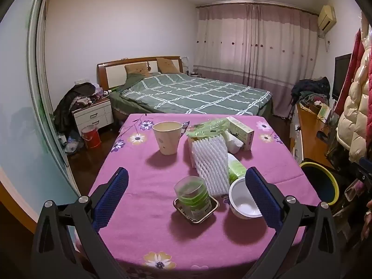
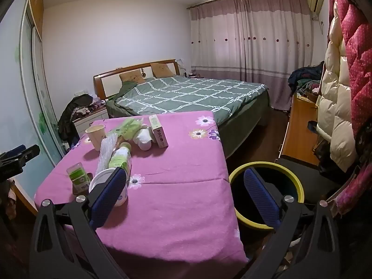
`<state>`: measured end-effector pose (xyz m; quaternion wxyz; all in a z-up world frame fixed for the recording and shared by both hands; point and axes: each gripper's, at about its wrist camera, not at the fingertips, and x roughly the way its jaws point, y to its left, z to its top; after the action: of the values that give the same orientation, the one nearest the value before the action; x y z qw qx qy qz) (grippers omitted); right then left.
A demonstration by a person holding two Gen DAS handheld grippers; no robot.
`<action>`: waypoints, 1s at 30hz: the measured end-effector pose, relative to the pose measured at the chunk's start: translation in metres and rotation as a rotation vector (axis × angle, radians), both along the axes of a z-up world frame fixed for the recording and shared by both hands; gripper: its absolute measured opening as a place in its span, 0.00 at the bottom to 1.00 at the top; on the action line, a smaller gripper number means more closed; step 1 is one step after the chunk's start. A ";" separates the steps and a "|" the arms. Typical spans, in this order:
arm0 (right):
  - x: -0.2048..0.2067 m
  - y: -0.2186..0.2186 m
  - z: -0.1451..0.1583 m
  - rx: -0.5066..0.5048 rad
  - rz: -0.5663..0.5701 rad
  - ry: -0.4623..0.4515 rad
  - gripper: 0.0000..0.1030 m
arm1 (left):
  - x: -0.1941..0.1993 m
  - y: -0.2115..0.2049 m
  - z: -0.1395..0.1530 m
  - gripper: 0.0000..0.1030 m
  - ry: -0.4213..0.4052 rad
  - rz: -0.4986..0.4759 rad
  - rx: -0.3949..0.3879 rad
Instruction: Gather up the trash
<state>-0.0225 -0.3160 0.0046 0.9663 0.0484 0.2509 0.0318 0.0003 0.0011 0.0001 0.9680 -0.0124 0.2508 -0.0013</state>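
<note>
Trash lies clustered on a surface (image 1: 144,200) draped in a soft pink flowered cloth: a white ribbed foam net sleeve (image 1: 210,162), a crumpled green plastic wrapper (image 1: 207,126), a small cardboard box (image 1: 240,131), a wad of white tissue (image 1: 232,141) and a plastic bottle with a green label (image 2: 121,159) lying on its side. A paper cup (image 1: 167,137) stands upright just left of the pile. Nearer, a clear round container with green inside (image 1: 191,194) sits on a small metal tray (image 1: 197,216), beside a white bowl (image 1: 244,203). A dark bin with a yellow rim (image 2: 267,225) stands on the floor just right of the surface. The left gripper (image 1: 186,197) tilts downward above the near items, its blue textured fingers (image 1: 111,197) spread wide and empty. The right gripper (image 2: 183,195) tilts likewise over the surface's right edge, fingers wide, holding nothing.
</note>
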 end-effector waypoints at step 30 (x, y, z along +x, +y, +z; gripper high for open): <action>0.001 -0.002 -0.001 0.019 -0.002 0.007 0.94 | -0.005 0.003 0.004 0.96 -0.005 0.012 0.021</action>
<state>-0.0220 -0.3178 0.0033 0.9649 0.0580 0.2540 0.0330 -0.0046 0.0038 0.0038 0.9686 -0.0040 0.2484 0.0073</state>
